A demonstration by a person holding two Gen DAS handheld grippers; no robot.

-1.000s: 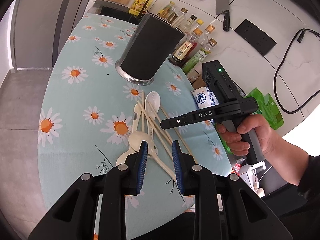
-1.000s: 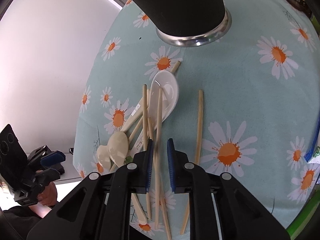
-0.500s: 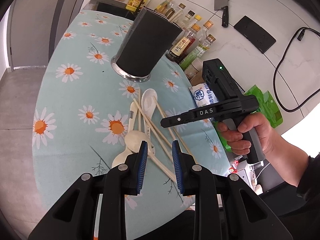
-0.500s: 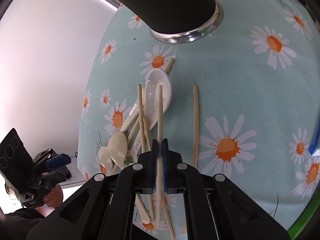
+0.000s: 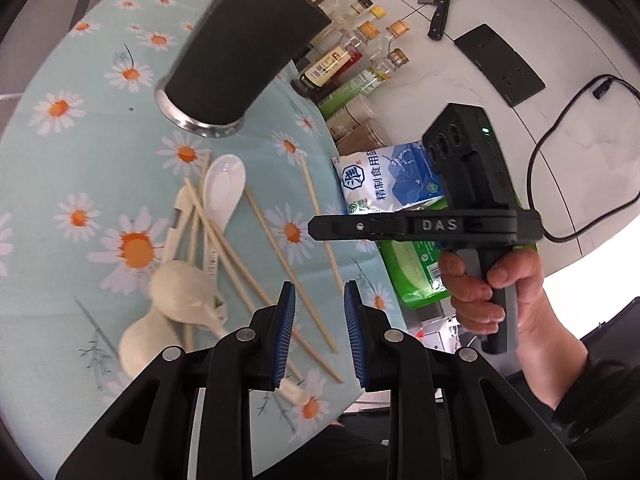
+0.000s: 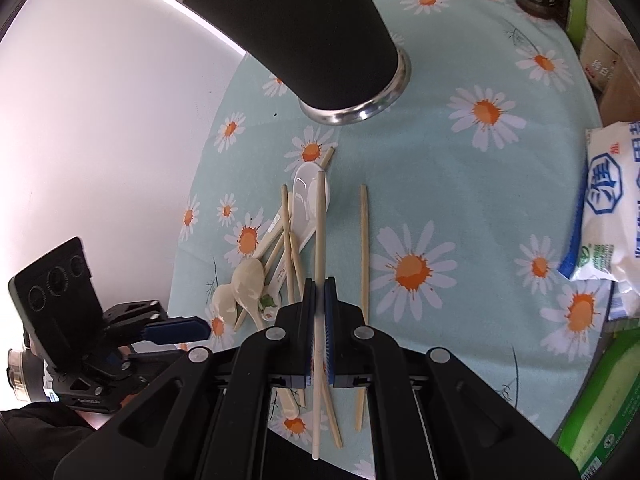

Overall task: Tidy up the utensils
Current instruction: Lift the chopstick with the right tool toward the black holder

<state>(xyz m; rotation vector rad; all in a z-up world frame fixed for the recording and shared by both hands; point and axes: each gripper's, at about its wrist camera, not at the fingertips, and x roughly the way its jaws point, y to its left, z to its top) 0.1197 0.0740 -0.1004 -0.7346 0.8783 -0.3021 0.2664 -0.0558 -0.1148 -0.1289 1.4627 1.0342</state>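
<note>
One chopstick is pinched tight between the fingers of the right gripper — it is held above the daisy tablecloth. The left gripper is held open with nothing in it. More chopsticks and spoons are spread near the black holder.

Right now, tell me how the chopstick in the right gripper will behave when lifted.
The chopstick looks stiff and light. Pinched near its middle by the right gripper, it may pivot. Its smooth round shaft could slip.
</note>
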